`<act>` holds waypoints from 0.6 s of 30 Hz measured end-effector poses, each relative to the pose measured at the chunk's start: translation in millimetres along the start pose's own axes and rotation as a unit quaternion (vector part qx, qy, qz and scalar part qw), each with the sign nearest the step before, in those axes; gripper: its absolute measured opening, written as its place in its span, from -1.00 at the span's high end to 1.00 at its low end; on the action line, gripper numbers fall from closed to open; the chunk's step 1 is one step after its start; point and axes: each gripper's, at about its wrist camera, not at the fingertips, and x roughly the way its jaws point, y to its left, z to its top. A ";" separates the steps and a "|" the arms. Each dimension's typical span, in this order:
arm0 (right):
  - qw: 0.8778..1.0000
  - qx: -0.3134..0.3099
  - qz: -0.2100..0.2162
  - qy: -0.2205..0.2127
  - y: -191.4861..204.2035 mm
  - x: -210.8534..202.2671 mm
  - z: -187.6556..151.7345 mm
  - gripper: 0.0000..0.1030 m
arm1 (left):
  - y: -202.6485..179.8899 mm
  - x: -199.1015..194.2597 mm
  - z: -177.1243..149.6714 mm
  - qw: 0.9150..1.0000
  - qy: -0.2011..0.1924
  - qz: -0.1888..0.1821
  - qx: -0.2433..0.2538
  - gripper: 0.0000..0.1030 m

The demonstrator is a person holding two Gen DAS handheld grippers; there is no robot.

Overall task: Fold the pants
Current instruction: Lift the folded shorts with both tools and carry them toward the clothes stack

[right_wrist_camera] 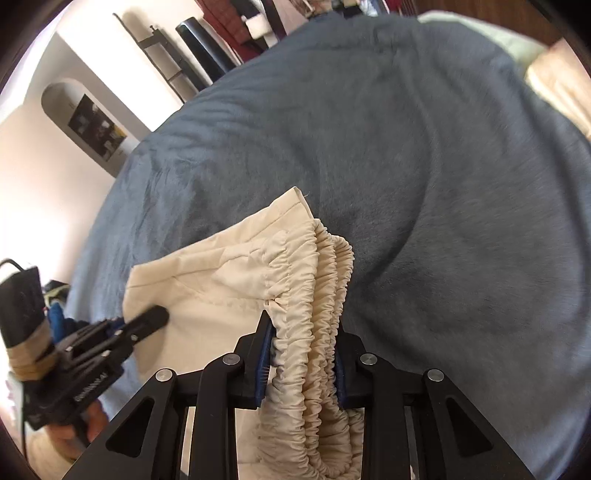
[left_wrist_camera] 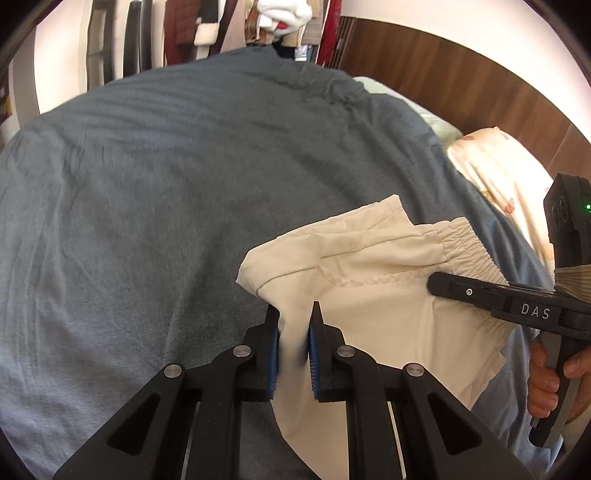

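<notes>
The cream pants (left_wrist_camera: 369, 273) are held up above a blue-grey bedspread (left_wrist_camera: 166, 184), folded over on themselves. My left gripper (left_wrist_camera: 294, 314) is shut on a fold of the cream fabric at the pants' left side. My right gripper (right_wrist_camera: 301, 325) is shut on the bunched elastic waistband (right_wrist_camera: 325, 280). In the left wrist view the right gripper (left_wrist_camera: 436, 286) reaches in from the right onto the waistband side. In the right wrist view the left gripper (right_wrist_camera: 159, 317) pinches the pants (right_wrist_camera: 221, 280) from the left. A hemmed corner sticks up at the far edge.
The bedspread (right_wrist_camera: 424, 166) covers the bed. Pillows (left_wrist_camera: 491, 170) lie at the right by a wooden headboard (left_wrist_camera: 461, 81). Hanging clothes (left_wrist_camera: 229, 26) and a dark rack (right_wrist_camera: 173, 62) stand beyond the bed's far edge.
</notes>
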 end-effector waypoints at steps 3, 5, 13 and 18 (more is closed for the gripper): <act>1.000 -0.006 -0.010 -0.016 12.0 -17.1 0.1 0.46 | 1.6 -14.5 3.8 1.000 -0.010 -0.002 -0.008 0.72; 1.000 -0.012 -0.011 -0.024 18.4 -27.4 0.1 0.46 | 3.6 -25.5 8.7 1.000 -0.019 -0.005 -0.014 0.72; 0.998 -0.028 -0.001 -0.061 51.6 -65.7 -1.1 0.46 | 11.4 -92.6 9.8 0.998 -0.066 -0.004 -0.016 0.72; 0.996 -0.046 0.007 -0.080 86.6 -88.9 -5.6 0.46 | 26.6 -138.1 3.9 0.995 -0.093 0.006 -0.028 0.71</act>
